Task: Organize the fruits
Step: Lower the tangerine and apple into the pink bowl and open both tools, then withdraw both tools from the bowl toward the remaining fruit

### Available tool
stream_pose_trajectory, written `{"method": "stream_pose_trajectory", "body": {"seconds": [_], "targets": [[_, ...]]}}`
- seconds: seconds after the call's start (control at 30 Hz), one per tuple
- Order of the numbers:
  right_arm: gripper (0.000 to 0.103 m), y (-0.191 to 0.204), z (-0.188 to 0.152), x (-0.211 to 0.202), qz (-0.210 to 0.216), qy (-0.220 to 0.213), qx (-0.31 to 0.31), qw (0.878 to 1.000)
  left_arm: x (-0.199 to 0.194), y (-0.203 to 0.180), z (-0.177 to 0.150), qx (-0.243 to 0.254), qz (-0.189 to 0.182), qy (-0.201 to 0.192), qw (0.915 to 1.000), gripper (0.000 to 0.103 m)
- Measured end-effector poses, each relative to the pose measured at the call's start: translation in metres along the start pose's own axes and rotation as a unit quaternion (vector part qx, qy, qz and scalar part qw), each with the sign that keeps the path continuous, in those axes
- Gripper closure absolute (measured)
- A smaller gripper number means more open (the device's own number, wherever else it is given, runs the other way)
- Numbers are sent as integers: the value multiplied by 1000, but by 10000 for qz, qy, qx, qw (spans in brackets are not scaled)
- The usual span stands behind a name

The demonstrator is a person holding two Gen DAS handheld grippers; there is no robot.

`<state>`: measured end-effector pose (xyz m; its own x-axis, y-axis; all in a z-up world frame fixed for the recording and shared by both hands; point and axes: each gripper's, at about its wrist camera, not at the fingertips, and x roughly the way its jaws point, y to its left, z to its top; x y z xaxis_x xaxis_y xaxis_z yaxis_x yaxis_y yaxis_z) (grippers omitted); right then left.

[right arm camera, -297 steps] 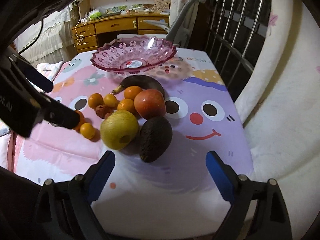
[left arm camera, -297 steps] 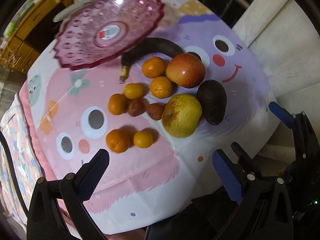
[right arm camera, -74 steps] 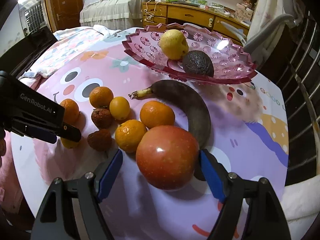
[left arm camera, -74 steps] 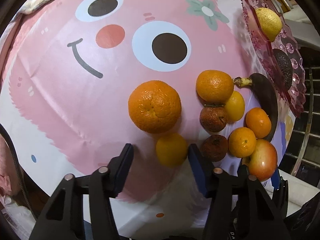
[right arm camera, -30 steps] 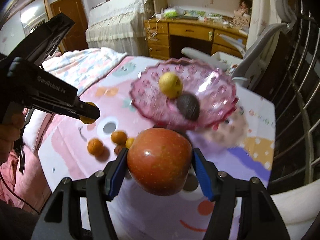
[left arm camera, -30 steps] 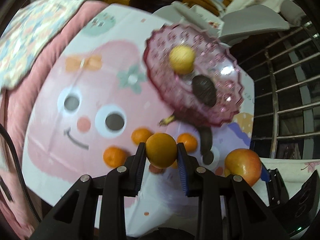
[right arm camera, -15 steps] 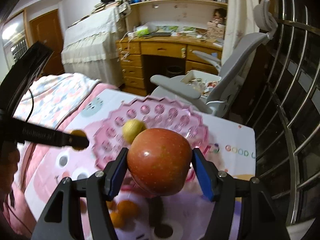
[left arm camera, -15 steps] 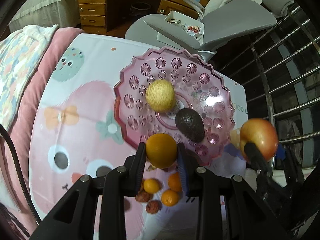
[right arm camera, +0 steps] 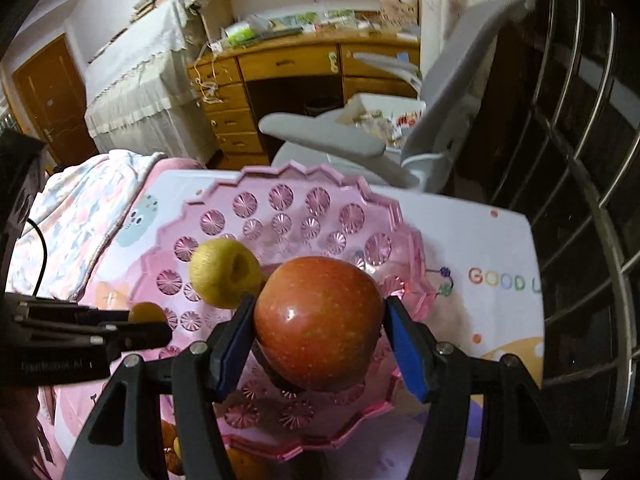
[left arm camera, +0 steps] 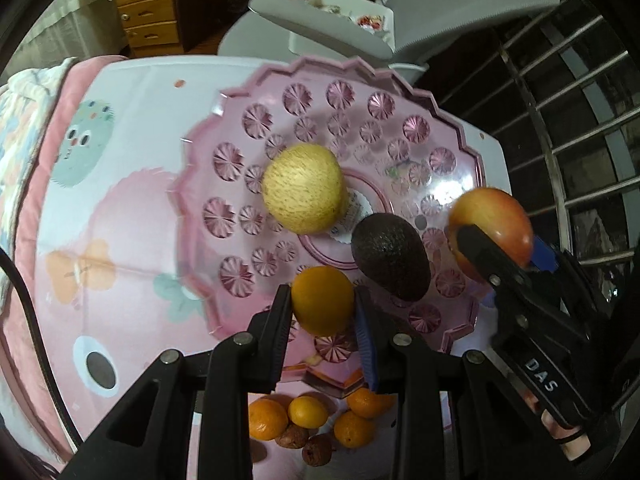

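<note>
My left gripper (left arm camera: pixel 322 306) is shut on a small orange (left arm camera: pixel 322 305) and hangs over the near edge of the pink fruit bowl (left arm camera: pixel 256 120). A yellow pear (left arm camera: pixel 303 189) and a dark avocado (left arm camera: pixel 391 256) lie inside the bowl. My right gripper (right arm camera: pixel 318 322) is shut on a red apple (right arm camera: pixel 318 322) above the bowl (right arm camera: pixel 288 200); the same apple (left arm camera: pixel 494 228) shows at the right of the left wrist view. The pear (right arm camera: pixel 225 272) sits just left of the apple. The left gripper (right arm camera: pixel 150 326) with its orange (right arm camera: pixel 146 312) reaches in from the left.
Several small oranges (left arm camera: pixel 308 412) and brown fruits (left arm camera: pixel 316 450) lie on the cartoon tablecloth (left arm camera: pixel 132 200) under the near edge of the bowl. A grey office chair (right arm camera: pixel 400 144) and wooden desk (right arm camera: pixel 288 64) stand beyond the table. Metal bars (right arm camera: pixel 580 160) run along the right.
Both grippers have carried their fruit forward and lower over the bowl, which now fills both views. The orange and apple stay gripped.
</note>
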<state>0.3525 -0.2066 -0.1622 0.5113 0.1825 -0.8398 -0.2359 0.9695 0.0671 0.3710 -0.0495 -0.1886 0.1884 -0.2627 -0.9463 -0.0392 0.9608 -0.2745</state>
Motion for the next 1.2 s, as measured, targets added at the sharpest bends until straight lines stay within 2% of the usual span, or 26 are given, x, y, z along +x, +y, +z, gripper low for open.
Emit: {"method": "stream_pose_trajectory", "body": {"seconds": [0.17, 0.3, 0.37, 0.43, 0.5, 0.63, 0.8, 1.2], "targets": [[39, 1, -2, 21, 105, 275, 121, 9995, 15, -4, 0, 46, -17, 187, 9998, 74], [39, 0, -4, 27, 70, 390, 159, 9991, 21, -4, 1, 69, 11, 209, 9998, 70], [38, -2, -5, 28, 53, 384, 201, 9990, 22, -3, 2, 34, 18, 185, 9998, 61], [38, -3, -4, 30, -16, 401, 222, 9989, 20, -2, 1, 16, 87, 147, 9999, 45], [38, -6, -1, 24, -112, 248, 251, 9993, 16, -1, 1, 4, 162, 103, 9998, 41], [35, -14, 3, 7, -26, 16, 367, 9993, 1, 1, -4, -5, 200, -13, 9998, 38], [33, -16, 2, -14, 22, -65, 426, 9991, -18, 2, -19, -48, 267, -140, 9995, 37], [33, -25, -39, -60, 276, 225, 754, 9965, -65, -2, -88, -318, 487, -425, 9974, 37]]}}
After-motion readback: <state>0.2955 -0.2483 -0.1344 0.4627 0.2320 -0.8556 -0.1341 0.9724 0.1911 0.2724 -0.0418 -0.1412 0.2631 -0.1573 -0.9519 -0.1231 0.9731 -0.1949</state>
